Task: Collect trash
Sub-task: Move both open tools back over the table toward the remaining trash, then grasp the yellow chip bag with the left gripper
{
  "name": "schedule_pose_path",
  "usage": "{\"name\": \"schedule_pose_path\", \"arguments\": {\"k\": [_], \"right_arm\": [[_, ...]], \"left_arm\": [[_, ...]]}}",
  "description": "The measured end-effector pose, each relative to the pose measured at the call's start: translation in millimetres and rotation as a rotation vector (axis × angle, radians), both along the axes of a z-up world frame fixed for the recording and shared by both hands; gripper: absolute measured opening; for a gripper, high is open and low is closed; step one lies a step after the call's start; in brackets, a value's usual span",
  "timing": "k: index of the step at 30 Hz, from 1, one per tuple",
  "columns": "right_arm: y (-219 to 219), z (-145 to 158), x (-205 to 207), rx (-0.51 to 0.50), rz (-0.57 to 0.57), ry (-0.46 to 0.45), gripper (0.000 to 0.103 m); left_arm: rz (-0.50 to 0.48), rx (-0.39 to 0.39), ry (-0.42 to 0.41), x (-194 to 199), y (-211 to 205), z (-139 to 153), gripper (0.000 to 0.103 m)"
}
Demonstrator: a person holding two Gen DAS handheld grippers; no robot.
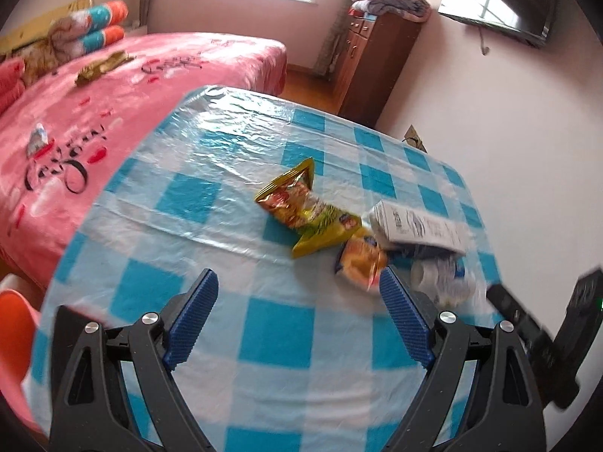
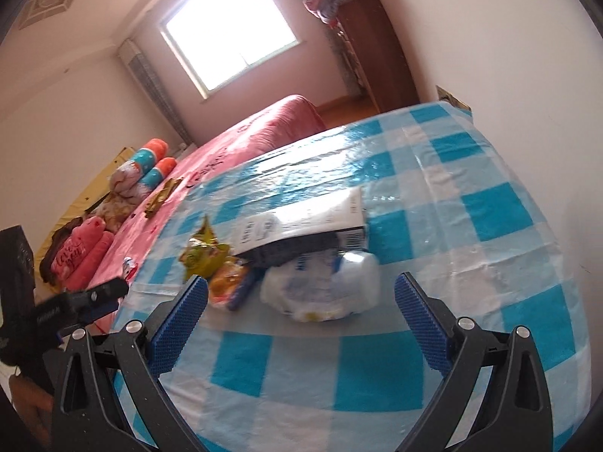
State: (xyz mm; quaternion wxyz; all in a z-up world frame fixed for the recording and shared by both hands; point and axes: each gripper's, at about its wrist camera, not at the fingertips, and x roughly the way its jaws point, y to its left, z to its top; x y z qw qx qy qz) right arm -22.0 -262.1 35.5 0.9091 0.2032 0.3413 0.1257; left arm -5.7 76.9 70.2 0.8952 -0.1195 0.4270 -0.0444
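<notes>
both grippers gape, empty, above table trash

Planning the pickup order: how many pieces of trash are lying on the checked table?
4, clustered together: yellow-green snack bag, orange wrapper beside it, white carton behind, crumpled white plastic bottle nearest. More may hide underneath.

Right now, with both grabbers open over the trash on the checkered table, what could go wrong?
1. The yellow snack wrapper, orange wrapper, white carton and crumpled plastic bottle lie bunched together, so the left gripper or right gripper may catch two at once or knock one away.
2. The glossy tablecloth looks slippery; flat wrappers might slide instead of lifting.
</notes>
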Motion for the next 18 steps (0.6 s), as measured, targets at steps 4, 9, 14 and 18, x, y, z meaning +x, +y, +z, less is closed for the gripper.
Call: {"name": "schedule_pose_path", "arguments": {"k": [4, 9, 14, 18], "right_arm": [[-4.2, -3.6, 7.3, 0.009, 0.0, 0.012, 0.098], [0.0, -9.6, 19.6, 0.0, 0.017, 0.038, 0.098], [5.9, -13.9, 29.2, -0.061, 0.022, 0.066, 0.098], [9.5, -19.5, 35.8, -0.116, 0.021, 0.089, 0.098]], "left_arm": [[0.024, -0.049, 0.032, 26.6, -4.0, -9.7, 0.088], [0.058, -0.09, 0.073, 54.2, -5.6, -21.8, 0.088], [0.09, -0.088, 0.117, 76.7, -8.4, -34.0, 0.085], [0.1, -0.077, 0.14, 87.5, -12.6, -41.9, 0.081]]}}
